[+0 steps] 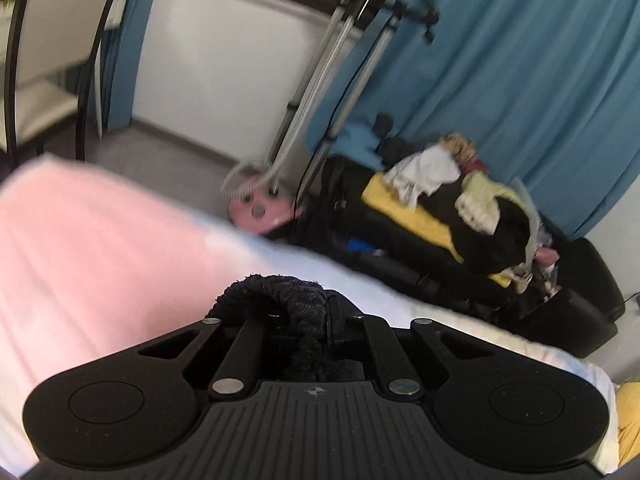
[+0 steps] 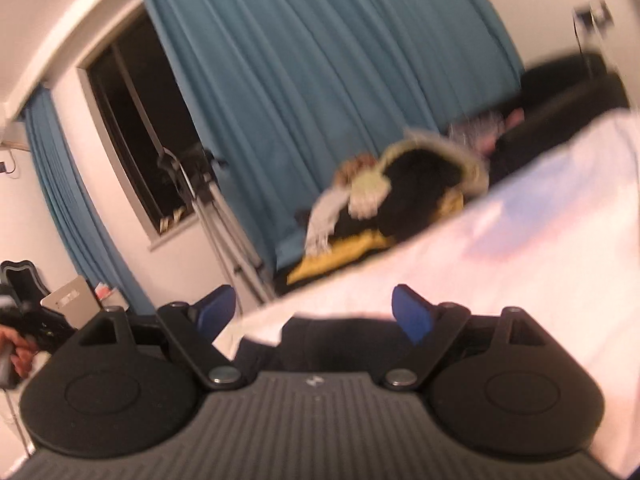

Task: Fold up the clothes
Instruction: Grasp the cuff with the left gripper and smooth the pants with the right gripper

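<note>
I'm working over the pink-and-white bedspread point(image 1: 92, 248), my flat folding surface. The dark knit garment point(image 1: 280, 292) is bunched between my left gripper point(image 1: 316, 312), clenched on it to carry it; my right gripper point(image 2: 316, 312) stands released, blue pads point(image 2: 412, 312) empty, ready to catch an edge

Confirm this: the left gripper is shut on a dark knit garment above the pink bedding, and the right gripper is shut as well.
Not quite. The right gripper is open, its blue fingers wide apart in the right wrist view. The left gripper is indeed shut on the dark knit garment above the pink bedding.
</note>
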The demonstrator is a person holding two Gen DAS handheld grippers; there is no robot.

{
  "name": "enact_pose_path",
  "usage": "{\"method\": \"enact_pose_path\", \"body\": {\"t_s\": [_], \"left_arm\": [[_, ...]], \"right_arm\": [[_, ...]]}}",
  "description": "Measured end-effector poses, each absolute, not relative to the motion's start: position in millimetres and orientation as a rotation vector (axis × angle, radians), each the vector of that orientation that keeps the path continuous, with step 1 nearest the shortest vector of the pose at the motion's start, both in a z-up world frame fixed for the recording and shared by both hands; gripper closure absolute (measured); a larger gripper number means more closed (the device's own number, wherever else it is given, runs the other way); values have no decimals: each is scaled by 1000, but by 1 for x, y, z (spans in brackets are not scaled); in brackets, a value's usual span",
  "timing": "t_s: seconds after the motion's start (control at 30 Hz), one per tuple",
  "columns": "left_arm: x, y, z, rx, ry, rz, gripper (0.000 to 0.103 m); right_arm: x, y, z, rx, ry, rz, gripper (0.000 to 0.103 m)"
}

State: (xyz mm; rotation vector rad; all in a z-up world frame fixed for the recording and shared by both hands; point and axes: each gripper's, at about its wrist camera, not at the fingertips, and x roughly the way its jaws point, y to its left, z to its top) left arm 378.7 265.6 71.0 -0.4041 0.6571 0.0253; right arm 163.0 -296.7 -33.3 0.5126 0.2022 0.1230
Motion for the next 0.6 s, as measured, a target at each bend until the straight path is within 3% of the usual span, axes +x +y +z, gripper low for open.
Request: {"method": "enact_pose_path", "body": {"t_s": [0.17,0.37,0.43,0.5,0.57,0.6], "left_arm": [[386,301,81,-379,583,195,93],[398,334,-23,-408,644,244,87],[395,330,-35,-376,632,253,74],[393,322,-32,-333,651,223,35],[386,311,-24,-289,656,194,20],[378,304,-18,-267,649,183,17]], "right_arm": [[161,-295,-27,464,172,64,17],[182,-299,-51,483,283,42,17],[189,-299,-58,476,316,46,17],[193,-297,-60,465,330,52,17],[196,-294,-60,456,336,57,17],[197,-293,-60,453,339,58,17]]}}
